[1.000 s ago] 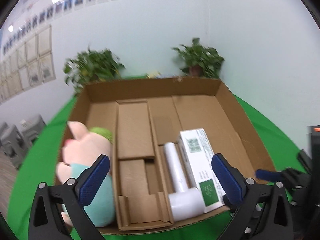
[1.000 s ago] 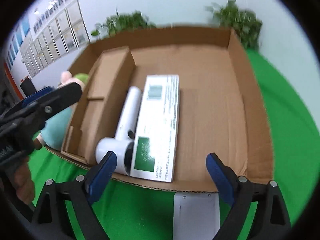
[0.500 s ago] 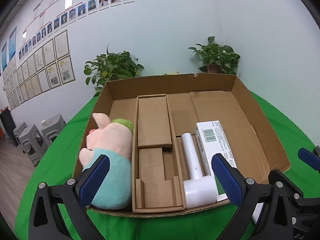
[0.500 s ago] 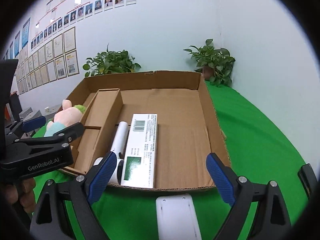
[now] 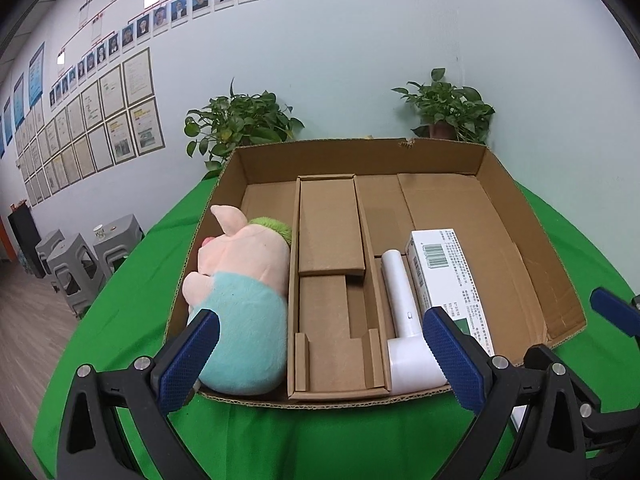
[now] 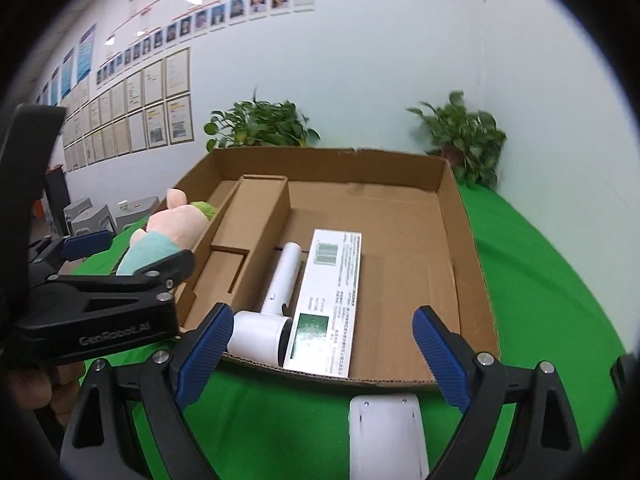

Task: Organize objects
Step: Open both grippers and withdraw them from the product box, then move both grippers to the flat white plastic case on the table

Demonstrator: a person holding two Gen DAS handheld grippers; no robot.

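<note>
From my right wrist camera I read "GenRobot.AI" in pale letters along the black side of the left gripper (image 6: 120, 308). The white and green box (image 5: 448, 280) in the cardboard tray carries a barcode near its far end and blocks of small print, too fine for me to read. The framed sheets (image 5: 120, 120) on the wall are illegible too.
</note>
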